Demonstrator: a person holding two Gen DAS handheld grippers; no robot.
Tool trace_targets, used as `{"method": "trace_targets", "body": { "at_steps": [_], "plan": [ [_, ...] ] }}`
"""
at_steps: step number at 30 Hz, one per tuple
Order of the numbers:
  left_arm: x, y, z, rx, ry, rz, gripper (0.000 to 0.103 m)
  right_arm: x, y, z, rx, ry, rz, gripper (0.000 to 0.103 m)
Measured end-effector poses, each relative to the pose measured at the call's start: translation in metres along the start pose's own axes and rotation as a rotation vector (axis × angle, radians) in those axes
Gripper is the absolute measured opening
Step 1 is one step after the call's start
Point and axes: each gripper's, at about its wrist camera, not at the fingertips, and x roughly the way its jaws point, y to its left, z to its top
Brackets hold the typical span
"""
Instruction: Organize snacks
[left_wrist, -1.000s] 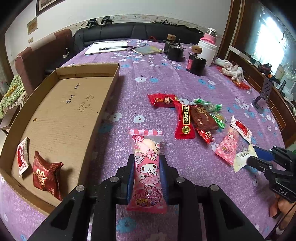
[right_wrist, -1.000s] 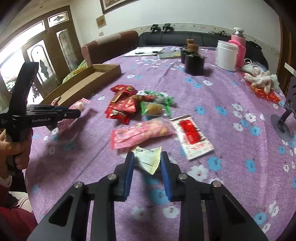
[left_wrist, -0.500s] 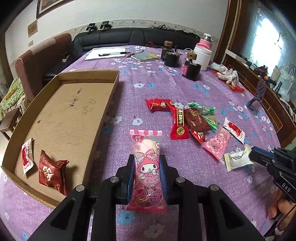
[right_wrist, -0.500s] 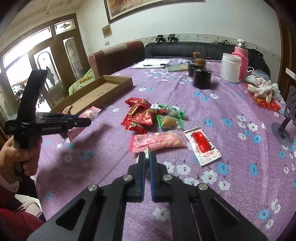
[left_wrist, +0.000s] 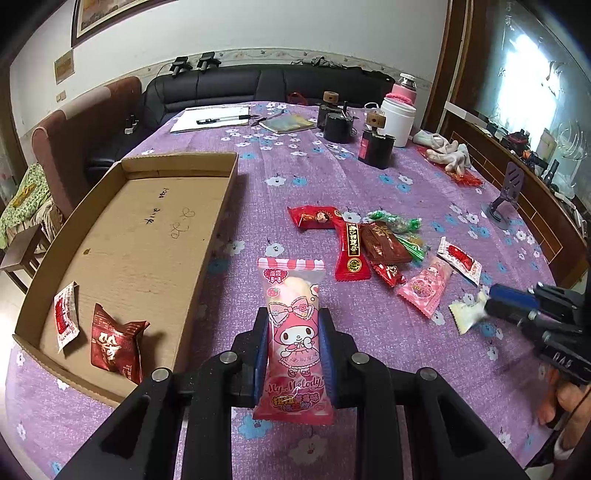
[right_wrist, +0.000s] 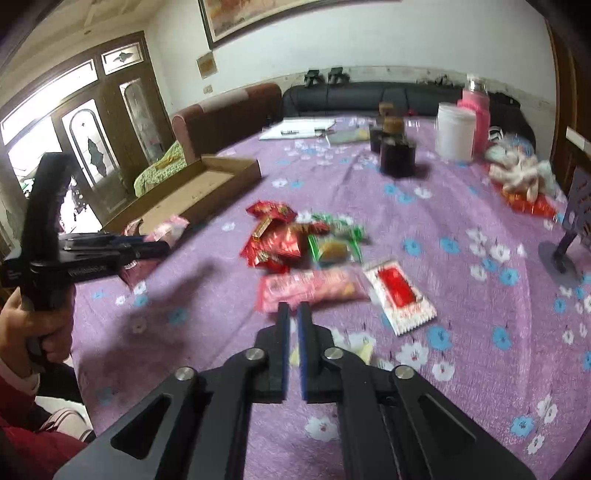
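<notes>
Our left claw (left_wrist: 294, 343) clamped on the pink My Melody packet (left_wrist: 293, 343), held above the table (left_wrist: 325, 173) just beside the cardboard tray (left_wrist: 147, 236), our right claw (right_wrist: 293, 317) pinching a small white packet (left_wrist: 466, 314) near the table's right edge

Purple-clothed table (left_wrist: 314, 177) bearing snacks (left_wrist: 352, 247), cardboard box (left_wrist: 140, 236)

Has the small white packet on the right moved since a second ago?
Yes. The white packet has been lifted off the purple tablecloth, pinched in the right gripper, and now hangs beside the pink snack lying there.
</notes>
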Motion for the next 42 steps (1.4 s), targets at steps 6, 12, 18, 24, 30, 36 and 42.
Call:
{"method": "trace_targets", "body": {
  "at_steps": [6, 12, 18, 24, 30, 36, 42],
  "plan": [
    [0.002, -0.003, -0.001, 0.0, 0.008, -0.018, 0.026, 0.005, 0.001, -0.011, -0.041, 0.011, -0.122, 0.098],
    [0.003, -0.006, -0.001, 0.002, 0.012, -0.026, 0.026, 0.023, 0.012, -0.01, -0.08, 0.047, -0.162, 0.097],
    [0.002, -0.006, -0.001, -0.003, 0.011, -0.031, 0.026, 0.035, 0.004, -0.013, -0.05, 0.084, -0.175, 0.037],
    [0.0, -0.005, -0.001, -0.007, 0.006, -0.037, 0.026, 0.027, 0.005, -0.017, -0.056, 0.082, -0.169, 0.035],
    [-0.01, -0.008, 0.001, 0.005, -0.015, -0.021, 0.026, 0.008, 0.013, -0.009, -0.05, 0.018, -0.146, 0.034],
    [-0.022, 0.006, 0.004, -0.017, -0.039, 0.057, 0.026, 0.0, 0.03, 0.01, -0.062, -0.033, -0.099, 0.034],
    [-0.038, 0.034, 0.007, -0.062, -0.069, 0.135, 0.026, 0.005, 0.055, 0.029, -0.086, -0.059, -0.032, 0.034]
  ]
}}
